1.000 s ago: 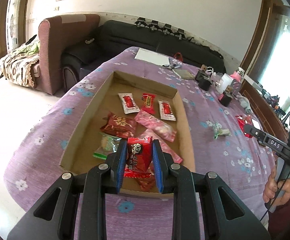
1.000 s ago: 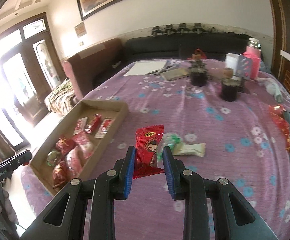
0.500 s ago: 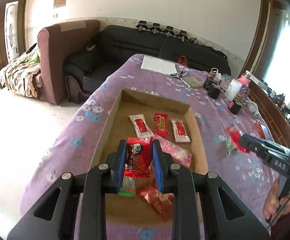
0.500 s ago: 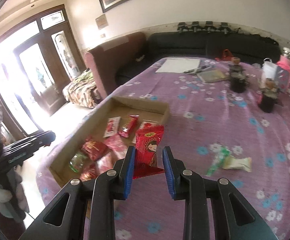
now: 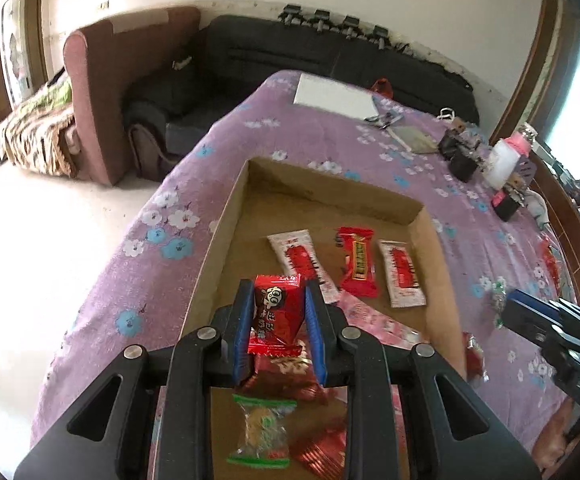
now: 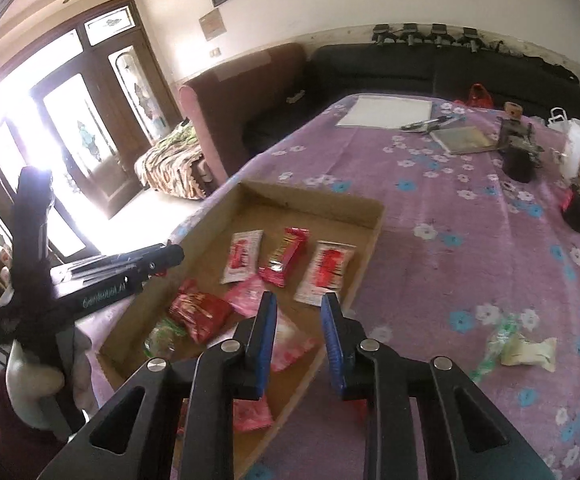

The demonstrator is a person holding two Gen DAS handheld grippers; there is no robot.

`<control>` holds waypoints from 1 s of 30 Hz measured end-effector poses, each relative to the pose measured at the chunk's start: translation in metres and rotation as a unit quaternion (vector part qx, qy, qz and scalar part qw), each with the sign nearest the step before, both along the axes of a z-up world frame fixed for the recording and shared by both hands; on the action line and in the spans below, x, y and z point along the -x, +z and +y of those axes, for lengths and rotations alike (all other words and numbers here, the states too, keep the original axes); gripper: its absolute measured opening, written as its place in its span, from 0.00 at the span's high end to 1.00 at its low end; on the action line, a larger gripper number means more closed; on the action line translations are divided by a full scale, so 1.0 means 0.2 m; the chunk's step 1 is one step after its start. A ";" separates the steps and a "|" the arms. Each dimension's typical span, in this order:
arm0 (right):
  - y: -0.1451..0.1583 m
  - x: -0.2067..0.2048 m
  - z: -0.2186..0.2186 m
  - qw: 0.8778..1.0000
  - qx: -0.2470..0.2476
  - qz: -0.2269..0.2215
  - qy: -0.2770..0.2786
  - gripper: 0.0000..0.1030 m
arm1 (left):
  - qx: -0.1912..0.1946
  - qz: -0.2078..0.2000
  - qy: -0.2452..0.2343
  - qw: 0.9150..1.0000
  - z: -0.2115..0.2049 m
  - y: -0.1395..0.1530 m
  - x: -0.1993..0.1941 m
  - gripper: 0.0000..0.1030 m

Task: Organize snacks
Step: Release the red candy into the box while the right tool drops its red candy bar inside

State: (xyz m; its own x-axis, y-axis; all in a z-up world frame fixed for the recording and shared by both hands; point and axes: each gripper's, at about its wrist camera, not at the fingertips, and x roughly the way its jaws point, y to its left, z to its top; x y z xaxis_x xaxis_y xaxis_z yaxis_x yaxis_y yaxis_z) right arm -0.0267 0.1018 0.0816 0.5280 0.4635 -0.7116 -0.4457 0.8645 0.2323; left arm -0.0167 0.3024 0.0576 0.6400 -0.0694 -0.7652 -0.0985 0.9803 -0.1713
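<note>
The left claw (image 5: pixel 278 292) is clamped on a red candy packet (image 5: pixel 277 316) with a cartoon face printed on it. It holds the packet upright above the near half of a shallow cardboard box (image 5: pixel 225 240), in the lower middle of the left wrist view. The box sits on a table (image 5: pixel 149 280) covered with a purple flowered cloth. On the box floor beyond the held packet, three snacks lie side by side: a white and red sachet (image 5: pixel 302 260), a red bar (image 5: pixel 356 260) and a second white and red sachet (image 5: pixel 402 272). A pink packet (image 5: pixel 374 320) lies just in front of them. Nearer the camera and partly hidden by the claw's fingers are a clear packet with green edges (image 5: pixel 263 428) and a red foil packet (image 5: pixel 322 448). In the right wrist view, the right claw (image 6: pixel 300 300) hangs over the near right edge of the box. Its jaws are apart and closing with nothing between the blue pads, and only a sliver of red shows beneath one finger. At the lower right of that view, a green wrapped sweet (image 6: pixel 498 340) and a cream wrapped one (image 6: pixel 530 352) lie next to each other on the cloth, well apart from the box.
</note>
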 end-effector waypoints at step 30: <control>-0.35 0.03 -0.15 0.997 0.055 0.048 0.011 0.81 | 0.077 0.019 0.014 0.997 0.07 -0.02 0.06 0.71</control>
State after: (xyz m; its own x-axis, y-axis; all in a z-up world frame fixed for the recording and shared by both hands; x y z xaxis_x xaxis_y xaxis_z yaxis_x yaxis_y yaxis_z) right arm -0.0337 0.0723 0.0125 0.4455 0.3902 -0.8057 -0.4449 0.8775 0.1790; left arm -0.0291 0.3170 0.0528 0.6143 -0.1705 -0.7704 -0.1347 0.9394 -0.3152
